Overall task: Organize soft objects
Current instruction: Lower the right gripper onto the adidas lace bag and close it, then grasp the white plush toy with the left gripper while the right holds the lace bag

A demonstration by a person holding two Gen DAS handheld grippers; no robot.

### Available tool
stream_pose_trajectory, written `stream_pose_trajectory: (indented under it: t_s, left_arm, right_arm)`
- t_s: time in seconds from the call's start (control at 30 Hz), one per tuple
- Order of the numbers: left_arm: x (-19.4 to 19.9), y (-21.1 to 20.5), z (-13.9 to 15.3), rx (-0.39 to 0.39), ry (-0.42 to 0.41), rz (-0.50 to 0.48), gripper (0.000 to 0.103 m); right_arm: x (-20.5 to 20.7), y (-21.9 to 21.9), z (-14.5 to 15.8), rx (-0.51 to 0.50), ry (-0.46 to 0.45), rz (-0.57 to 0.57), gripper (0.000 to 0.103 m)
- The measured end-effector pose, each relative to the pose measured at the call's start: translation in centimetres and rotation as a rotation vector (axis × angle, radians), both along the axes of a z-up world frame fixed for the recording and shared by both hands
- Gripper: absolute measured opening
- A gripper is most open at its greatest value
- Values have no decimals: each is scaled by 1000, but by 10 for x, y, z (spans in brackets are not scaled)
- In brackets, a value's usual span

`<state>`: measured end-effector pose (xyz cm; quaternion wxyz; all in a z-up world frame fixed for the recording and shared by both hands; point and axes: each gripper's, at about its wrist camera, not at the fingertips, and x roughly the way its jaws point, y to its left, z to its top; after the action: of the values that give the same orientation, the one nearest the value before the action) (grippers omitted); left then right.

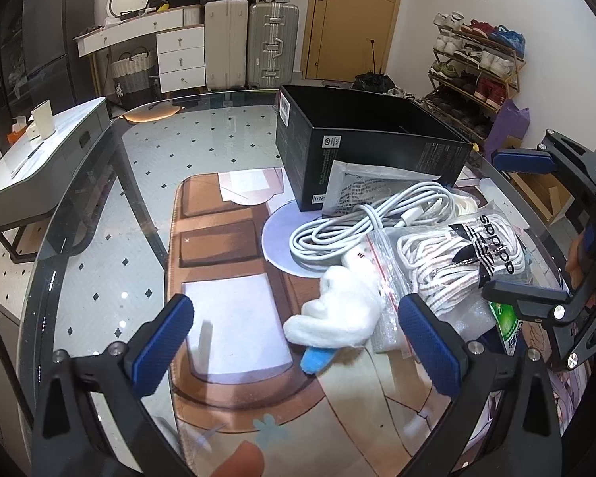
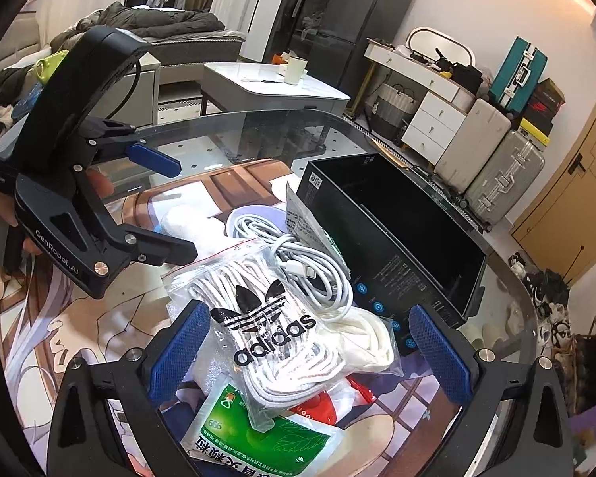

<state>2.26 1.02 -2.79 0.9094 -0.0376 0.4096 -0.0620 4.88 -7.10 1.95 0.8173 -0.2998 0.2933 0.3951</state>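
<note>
A pile of soft items lies on the printed mat beside an open black box [image 1: 361, 147] [image 2: 401, 234]. A clear adidas bag of white laces [image 1: 465, 262] [image 2: 266, 326] lies on top, next to a coiled white cable [image 1: 361, 218] [image 2: 306, 262]. A white and blue sock [image 1: 337, 318] lies in front. A green packet [image 2: 258, 437] lies nearest. My left gripper [image 1: 294, 342] is open just before the sock. My right gripper [image 2: 306, 353] is open with its fingers on either side of the adidas bag, holding nothing.
The round glass table's rim [image 1: 47, 278] curves on the left. A grey foil pouch [image 1: 361, 190] leans on the box. Beyond stand a low white side table [image 1: 39, 159], suitcases [image 1: 254, 43] and a shoe rack [image 1: 476, 63].
</note>
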Motion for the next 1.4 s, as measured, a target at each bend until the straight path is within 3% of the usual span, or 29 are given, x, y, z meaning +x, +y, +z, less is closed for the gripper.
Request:
stream_pose_trajectory:
  t_s: [0.4, 0.47, 0.57, 0.63, 0.93, 1.03, 1.4]
  left_arm:
    - [12, -3, 1, -9, 29, -86, 102]
    - [16, -1, 0, -13, 32, -88, 102]
    - [19, -1, 1, -1, 40, -107, 101]
    - [18, -2, 1, 13, 40, -117, 101]
    - [12, -6, 3, 34, 51, -171, 101]
    - [14, -6, 1, 29, 63, -172, 101]
    - [14, -9, 0, 39, 63, -185, 100]
  right_arm:
    - [2, 24, -13, -77, 3, 78, 102]
    - [2, 25, -14, -84, 8, 88, 98]
    - [3, 27, -15, -85, 39, 96, 76]
    - [3, 27, -16, -86, 57, 99, 70]
    - [8, 28, -20, -102, 118, 114, 67]
    - [13, 28, -20, -87, 159, 109, 50]
    - [13, 10, 1, 6, 181, 78, 40]
